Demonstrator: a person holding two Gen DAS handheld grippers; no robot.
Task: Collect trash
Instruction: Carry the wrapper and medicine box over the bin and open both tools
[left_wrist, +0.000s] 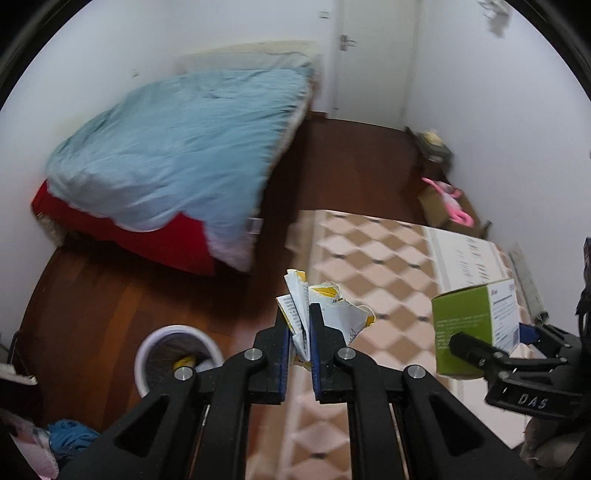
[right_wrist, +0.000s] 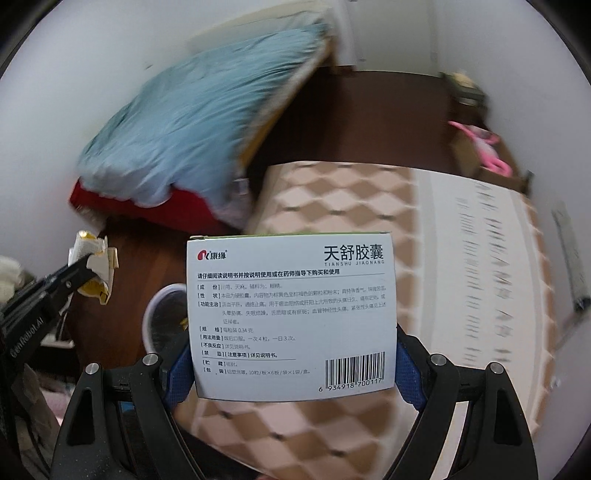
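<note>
While left tongs (left_wrist: 299, 314) pinch one torn wrapper (left_wrist: 325, 310), right tongs (right_wrist: 293, 354) clamp one medicine box (right_wrist: 291, 314).

Open floor (left_wrist: 110, 295) surrounds the bin (left_wrist: 177, 354); bed (left_wrist: 177, 147) and table (left_wrist: 369, 258) flank it.

Two grippers (left_wrist: 300, 317), one box (right_wrist: 291, 314), one bin (left_wrist: 177, 354).

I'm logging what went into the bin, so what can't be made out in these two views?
- Trash bin contents: left wrist view, partly hidden by the left gripper; in the right wrist view the medicine box covers it.
- Crumpled wrapper: print too creased to read.
- Paper sheet on the table: motion-blurred.
</note>
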